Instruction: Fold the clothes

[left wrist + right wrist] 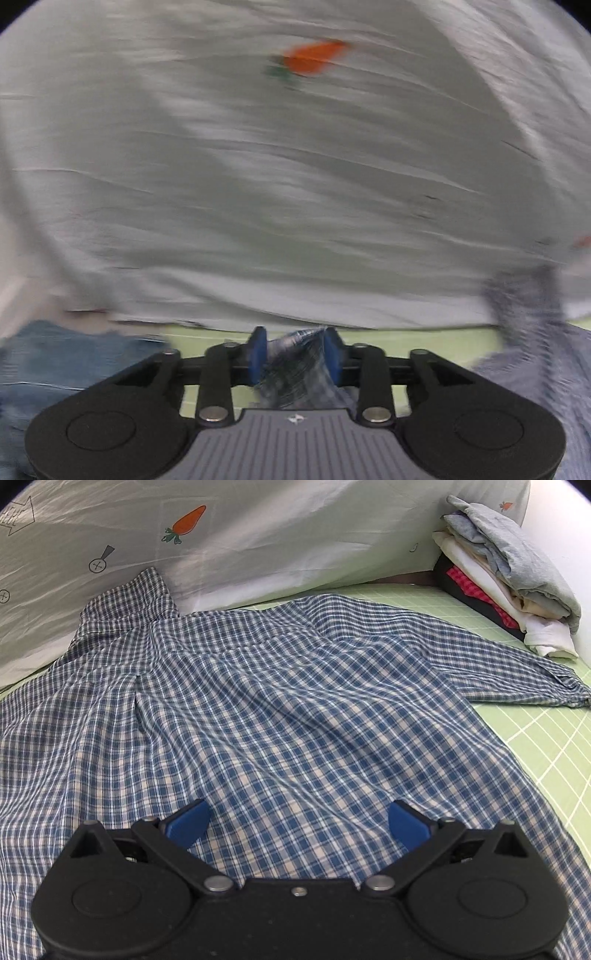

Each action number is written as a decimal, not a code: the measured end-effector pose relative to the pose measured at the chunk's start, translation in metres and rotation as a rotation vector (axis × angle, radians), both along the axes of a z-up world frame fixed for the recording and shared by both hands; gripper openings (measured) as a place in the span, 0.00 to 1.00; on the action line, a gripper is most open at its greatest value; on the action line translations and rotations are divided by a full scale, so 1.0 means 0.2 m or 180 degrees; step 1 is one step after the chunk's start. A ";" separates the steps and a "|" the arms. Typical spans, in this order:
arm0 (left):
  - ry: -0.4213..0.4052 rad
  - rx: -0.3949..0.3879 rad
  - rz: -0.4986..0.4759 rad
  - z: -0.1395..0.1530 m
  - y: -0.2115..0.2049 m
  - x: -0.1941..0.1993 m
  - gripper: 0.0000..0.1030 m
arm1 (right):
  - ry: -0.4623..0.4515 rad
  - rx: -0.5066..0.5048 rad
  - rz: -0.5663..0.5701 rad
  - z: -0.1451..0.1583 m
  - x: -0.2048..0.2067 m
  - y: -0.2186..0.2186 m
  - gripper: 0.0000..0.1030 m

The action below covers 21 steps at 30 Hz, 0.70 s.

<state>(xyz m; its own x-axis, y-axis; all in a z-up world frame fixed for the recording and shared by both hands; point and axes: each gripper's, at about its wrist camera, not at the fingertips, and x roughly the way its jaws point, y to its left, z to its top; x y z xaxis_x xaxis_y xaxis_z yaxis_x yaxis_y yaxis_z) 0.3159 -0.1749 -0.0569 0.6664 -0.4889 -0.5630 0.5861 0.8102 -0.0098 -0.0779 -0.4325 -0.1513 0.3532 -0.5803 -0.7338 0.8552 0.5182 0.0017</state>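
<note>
The shirt (258, 709) lies spread on the green mat (546, 738), collar toward the far edge against the white sheet (295, 535), one sleeve reaching to the mat's right edge near the pile (506, 579) of folded clothes in the far right corner.

Left gripper (294, 349): fingers clenched on a bunch of checked cloth — judged to be part of the shirt, though the left wrist view is badly blurred and which part cannot be told. Right gripper (297, 821): fingers released and wide apart, low over the shirt's near part, holding nothing; whether the tips touch the cloth cannot be told.

Risks, as judged from here:
- The blur suggests a fast left-hand move. With only one hand gripping, a quick pull could drag the whole shirt across the mat and rumple it instead of folding it.
- The bunched grip is thick and uneven — cloth may slip out mid-carry.
- The far sleeve lies close to the pile; a sweep that way could knock it over.
- The back panel already shows ridges; folding over them would set creases.
</note>
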 end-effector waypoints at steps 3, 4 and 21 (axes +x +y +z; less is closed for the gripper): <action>0.0260 -0.0002 0.0073 -0.07 0.03 0.00 0.38 | 0.0001 0.0001 -0.0012 0.00 0.00 0.00 1.00; 0.0342 -0.0018 0.0157 -0.09 0.05 0.01 0.40 | 0.0000 -0.0001 -0.0020 0.00 0.01 0.00 1.00; 0.0967 0.0349 0.0492 -0.36 0.05 0.24 0.07 | -0.0057 -0.0094 -0.0034 -0.02 0.02 0.00 1.00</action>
<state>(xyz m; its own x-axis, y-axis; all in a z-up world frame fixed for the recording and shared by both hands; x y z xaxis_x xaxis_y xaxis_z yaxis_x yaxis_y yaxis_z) 0.3639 -0.1652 -0.1284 0.5219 -0.3211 -0.7903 0.4403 0.8949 -0.0728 -0.0744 -0.4325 -0.1547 0.3598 -0.6053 -0.7100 0.8606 0.5092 0.0020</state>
